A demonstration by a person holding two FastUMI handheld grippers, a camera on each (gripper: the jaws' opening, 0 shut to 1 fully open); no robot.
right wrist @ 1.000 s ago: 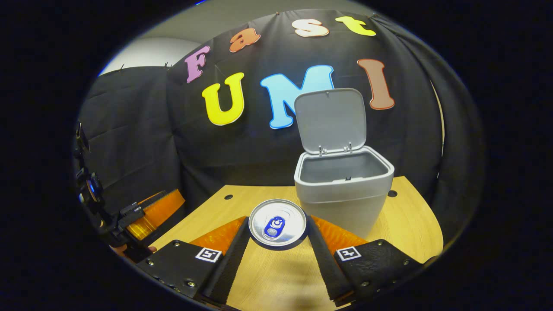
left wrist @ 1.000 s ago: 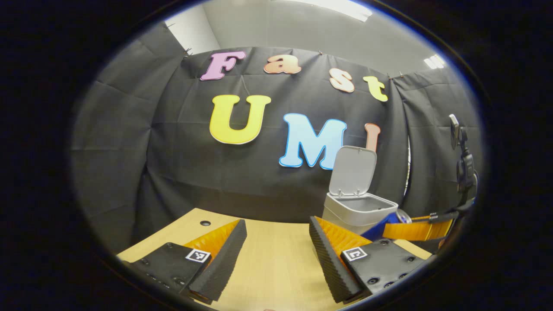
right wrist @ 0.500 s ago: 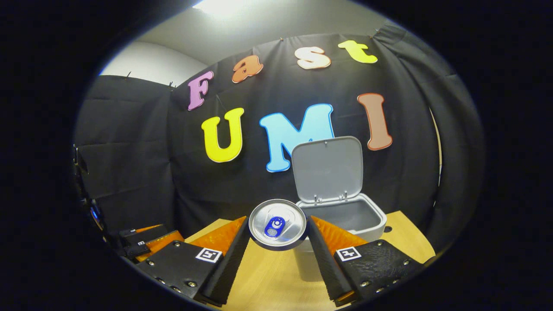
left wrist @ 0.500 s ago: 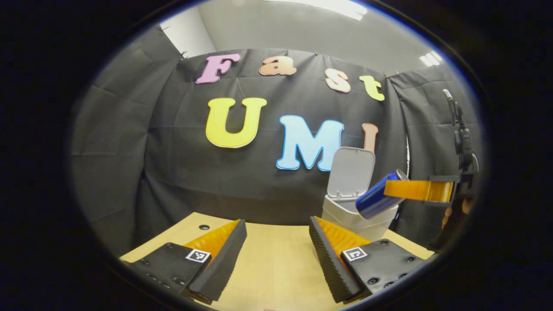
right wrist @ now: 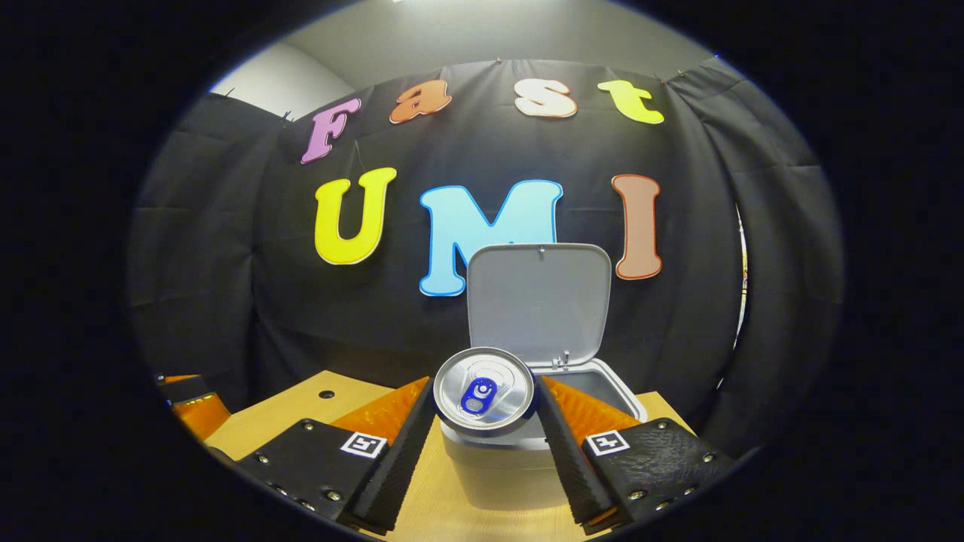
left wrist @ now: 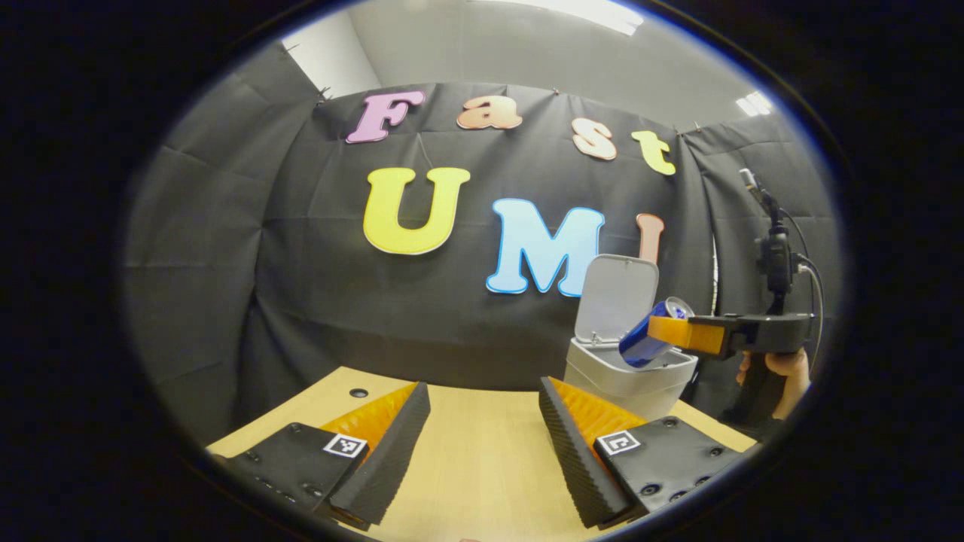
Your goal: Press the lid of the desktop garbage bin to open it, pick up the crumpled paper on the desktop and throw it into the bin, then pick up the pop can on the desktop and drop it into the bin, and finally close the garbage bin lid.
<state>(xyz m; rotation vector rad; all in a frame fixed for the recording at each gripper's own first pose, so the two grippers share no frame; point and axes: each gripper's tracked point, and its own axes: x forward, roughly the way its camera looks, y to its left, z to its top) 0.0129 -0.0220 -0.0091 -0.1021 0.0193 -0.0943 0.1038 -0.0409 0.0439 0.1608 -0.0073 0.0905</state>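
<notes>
The right gripper (right wrist: 483,403) has its jaws clenched on the can (right wrist: 483,388), the can's top end facing back between them, and in the left gripper view the can (left wrist: 652,343) hangs tilted, lower end dipping toward the open mouth of the bin (left wrist: 629,373), with the lid (left wrist: 617,297) standing upright just behind it; the hand (left wrist: 779,370) sits well back on the handle; the left gripper (left wrist: 482,436) waits low over the desk (left wrist: 474,452) with its jaws spread and nothing between them. From where I stand the risk is all in the release; ahead of the right jaws the bin (right wrist: 520,452) shows its front wall and rim just below the can, and I cannot tell whether the can's far end is past that front rim yet; let go too soon and it would likely strike the rim and bounce onto the desk (right wrist: 301,406), perhaps rolling off; push too far forward and the can or the jaws may knock the raised lid (right wrist: 538,301), which could drop shut or tip a bin that looks light; a can held at a slant might also wedge across the opening rather than fall through; whether the paper is already inside I cannot see, so a full bottom is another unknown.
</notes>
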